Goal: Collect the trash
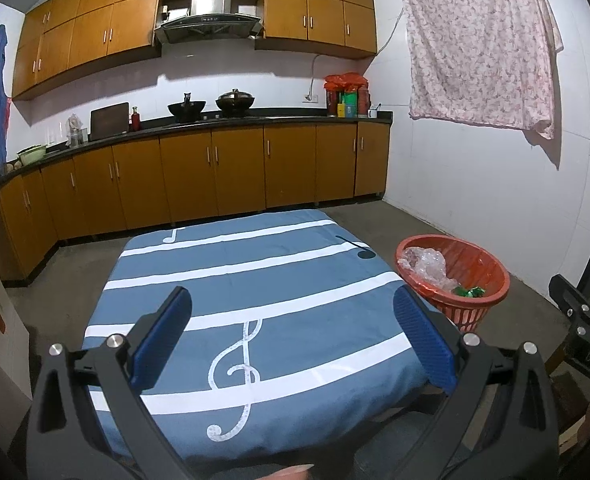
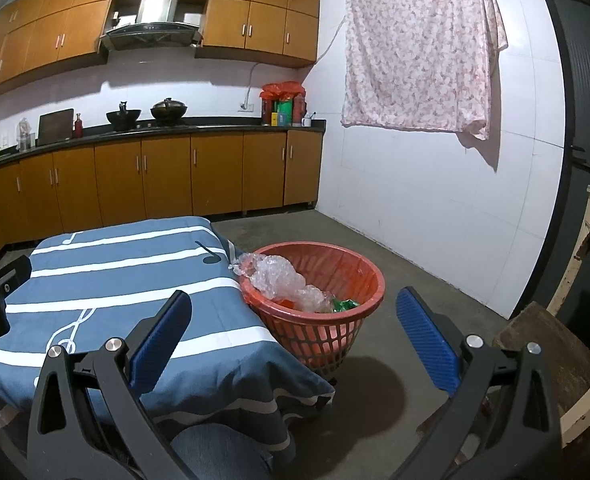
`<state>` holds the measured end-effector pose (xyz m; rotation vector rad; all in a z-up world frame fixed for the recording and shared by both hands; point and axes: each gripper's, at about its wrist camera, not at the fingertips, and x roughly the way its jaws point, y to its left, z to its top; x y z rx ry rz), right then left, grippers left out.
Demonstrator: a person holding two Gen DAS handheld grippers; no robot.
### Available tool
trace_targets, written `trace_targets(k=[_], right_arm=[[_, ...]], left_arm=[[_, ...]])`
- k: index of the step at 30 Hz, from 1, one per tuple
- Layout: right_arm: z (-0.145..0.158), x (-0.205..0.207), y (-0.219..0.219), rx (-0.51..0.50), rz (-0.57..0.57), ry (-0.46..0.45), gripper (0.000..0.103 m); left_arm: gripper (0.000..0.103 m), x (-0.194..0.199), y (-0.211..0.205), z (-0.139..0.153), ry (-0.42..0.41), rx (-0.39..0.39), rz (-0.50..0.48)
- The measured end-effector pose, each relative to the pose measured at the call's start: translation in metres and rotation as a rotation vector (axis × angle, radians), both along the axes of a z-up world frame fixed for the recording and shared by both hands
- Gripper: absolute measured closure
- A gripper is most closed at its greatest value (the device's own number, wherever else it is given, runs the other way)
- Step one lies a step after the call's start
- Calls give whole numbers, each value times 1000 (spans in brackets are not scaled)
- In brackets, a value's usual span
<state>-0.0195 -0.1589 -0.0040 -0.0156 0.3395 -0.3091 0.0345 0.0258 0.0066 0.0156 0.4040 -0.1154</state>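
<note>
The blue ribbed fingers (image 1: pixel 167 336) of the left gripper (image 1: pixel 291 336) stood wide apart with nothing between them, hovering over the desk (image 1: pixel 255 280). The desk was covered by a soft blue cloth with white stripes and musical-note prints, its surface bare. The right gripper (image 2: pixel 295 340) likewise had its fingers (image 2: pixel 427 344) spread wide and empty, one over the desk's right corner, the other over the grey concrete floor (image 2: pixel 415 272).

The trash lay beyond both sets of fingers, inside a round red plastic basket (image 2: pixel 371 276) with slatted sides, standing on the floor and touching the desk's right edge. A crumpled clear plastic wrap (image 2: pixel 279 276), glossy and wrinkled, was heaped against the basket's near-left rim. Just to its right, a small green wrapper (image 2: pixel 345 305) lay lower in the basket.
</note>
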Motion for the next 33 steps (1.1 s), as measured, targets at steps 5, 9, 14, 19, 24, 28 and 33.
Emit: trace_targets(k=[5, 9, 14, 19, 24, 28, 33], right_arm=[[-2, -1, 2, 1, -3, 8, 2], [-2, -1, 3, 4, -3, 10, 2], [-3, -1, 2, 4, -3, 11, 2], [-3, -1, 3, 7, -3, 13, 2], [-3, -1, 3, 7, -3, 14, 2], [-3, -1, 3, 6, -4, 13, 2], [-7, -1, 5, 9, -3, 18, 2]], left_arm=[[4, 0, -1, -1, 5, -2, -1], [4, -2, -1, -2, 8, -4, -2], [4, -1, 0, -2, 7, -5, -3], [4, -1, 0, -2, 8, -6, -3], [4, -2, 0, -3, 8, -5, -3], [4, -2, 0, -3, 8, -5, -3], [4, -2, 0, -3, 9, -5, -1]])
